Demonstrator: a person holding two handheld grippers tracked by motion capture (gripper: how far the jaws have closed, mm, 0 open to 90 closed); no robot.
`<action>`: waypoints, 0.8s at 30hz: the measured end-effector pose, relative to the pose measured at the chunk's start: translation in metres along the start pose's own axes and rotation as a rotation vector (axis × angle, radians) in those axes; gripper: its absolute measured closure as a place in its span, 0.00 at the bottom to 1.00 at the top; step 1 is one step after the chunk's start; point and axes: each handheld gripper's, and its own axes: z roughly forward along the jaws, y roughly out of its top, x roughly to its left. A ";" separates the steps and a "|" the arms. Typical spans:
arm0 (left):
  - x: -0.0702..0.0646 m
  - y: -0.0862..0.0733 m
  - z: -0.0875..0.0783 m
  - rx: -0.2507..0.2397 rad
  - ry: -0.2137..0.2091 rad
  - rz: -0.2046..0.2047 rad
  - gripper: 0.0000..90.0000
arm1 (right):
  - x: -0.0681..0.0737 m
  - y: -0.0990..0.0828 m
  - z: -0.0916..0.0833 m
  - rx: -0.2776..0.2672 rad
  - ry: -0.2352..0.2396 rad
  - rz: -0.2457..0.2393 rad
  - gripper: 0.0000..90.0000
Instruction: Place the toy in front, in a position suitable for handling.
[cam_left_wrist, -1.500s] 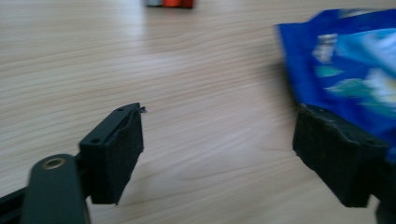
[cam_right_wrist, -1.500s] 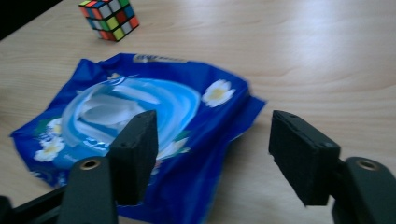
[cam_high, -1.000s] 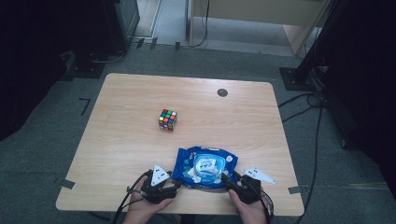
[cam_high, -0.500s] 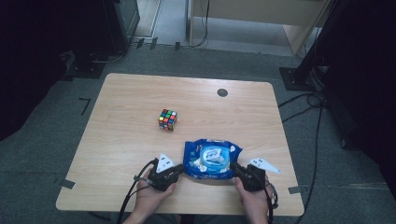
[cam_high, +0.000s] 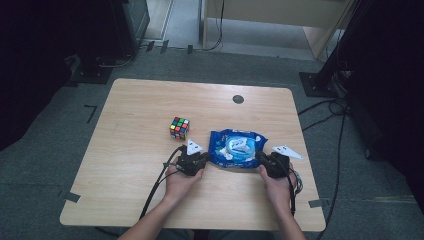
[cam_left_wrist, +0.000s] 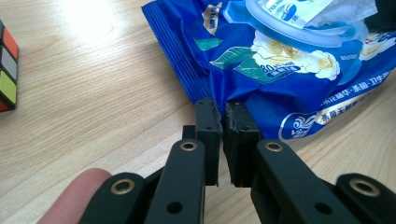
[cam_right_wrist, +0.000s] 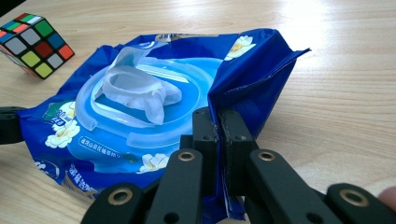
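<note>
Black jaws of the right gripper, low in its own view, have just been closing and now pinch the crimped end of the blue wipes pack. The left gripper likewise pinches the pack's opposite seam. In the high view both hands, at the bottom a second ago, now sit nearer mid-frame, and the pack has travelled with them, lying between the grippers right of centre. With both ends gripped, the pack looks ready to be carried. Beyond, upper left of it, stands the puzzle cube.
</note>
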 end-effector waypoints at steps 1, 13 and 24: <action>0.000 0.000 -0.002 -0.013 0.010 0.004 0.87 | -0.001 -0.001 0.000 -0.003 0.000 0.006 0.93; 0.055 0.008 -0.045 -0.202 0.180 -0.146 0.20 | -0.008 0.000 -0.022 -0.019 -0.033 -0.016 0.28; 0.084 0.025 0.001 -0.058 0.372 -0.192 0.21 | -0.009 -0.009 -0.024 -0.021 -0.039 -0.005 0.25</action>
